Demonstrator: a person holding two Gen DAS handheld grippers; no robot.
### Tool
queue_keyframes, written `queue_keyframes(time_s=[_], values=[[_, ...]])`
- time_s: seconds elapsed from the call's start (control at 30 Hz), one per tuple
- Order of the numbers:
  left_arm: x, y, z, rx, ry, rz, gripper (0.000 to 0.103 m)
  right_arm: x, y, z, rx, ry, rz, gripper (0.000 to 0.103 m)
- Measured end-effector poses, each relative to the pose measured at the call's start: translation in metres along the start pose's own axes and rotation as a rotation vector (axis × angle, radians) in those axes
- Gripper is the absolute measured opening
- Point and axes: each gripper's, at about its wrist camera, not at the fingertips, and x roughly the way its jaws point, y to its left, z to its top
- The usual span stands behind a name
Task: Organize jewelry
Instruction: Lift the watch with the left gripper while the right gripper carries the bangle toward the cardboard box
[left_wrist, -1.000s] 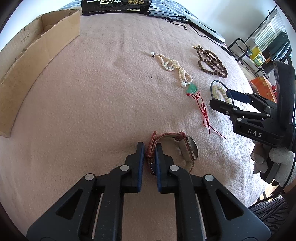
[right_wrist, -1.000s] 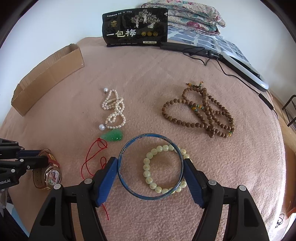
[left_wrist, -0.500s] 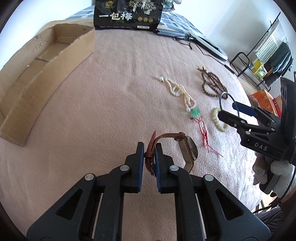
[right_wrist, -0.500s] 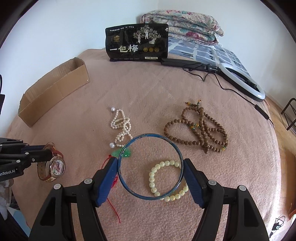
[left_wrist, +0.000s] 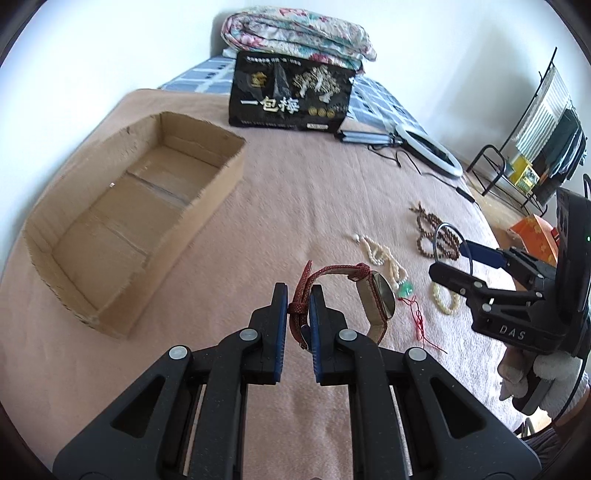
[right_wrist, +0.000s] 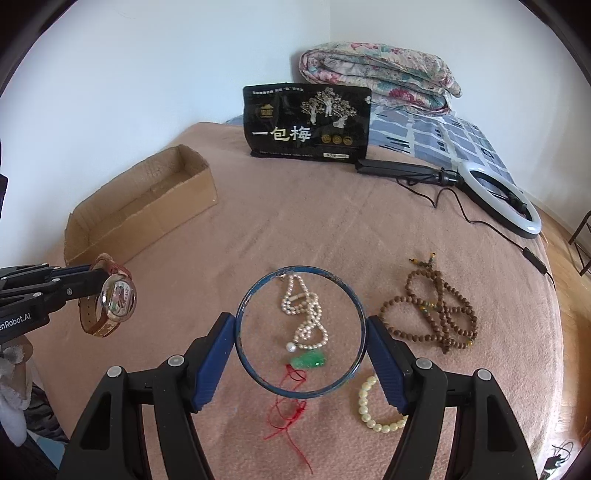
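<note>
My left gripper (left_wrist: 298, 301) is shut on the red strap of a wristwatch (left_wrist: 373, 299) and holds it above the pink blanket; the watch also shows at the left of the right wrist view (right_wrist: 116, 295). My right gripper (right_wrist: 301, 332) is shut on a blue bangle (right_wrist: 354, 295), held in the air; it also shows in the left wrist view (left_wrist: 463, 254). Below lie a pearl necklace (right_wrist: 308, 317), a green jade pendant (right_wrist: 308, 361) on red cord, a pale bead bracelet (right_wrist: 369, 413) and a brown bead necklace (right_wrist: 432, 310). An open, empty cardboard box (left_wrist: 125, 218) sits at the left.
A black printed bag (right_wrist: 308, 122) stands at the back with a folded quilt (right_wrist: 376, 77) behind it. A ring light (right_wrist: 498, 195) with its cable lies at the back right. A metal rack (left_wrist: 532, 147) stands beyond the bed's right edge.
Both grippers have risen and tilted up with their loads. The watch has come clear off the blanket. The bangle now frames the pearl necklace instead of the pale bracelet.
</note>
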Motion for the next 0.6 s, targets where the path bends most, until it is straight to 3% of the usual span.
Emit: queue_keyframes(time_s=[0.6], values=[[-0.033,0.089,0.037,-0.117,-0.08,0.124,0.01,0.015,0.067,0.071,-0.041,-0.061,0.059,0.073]])
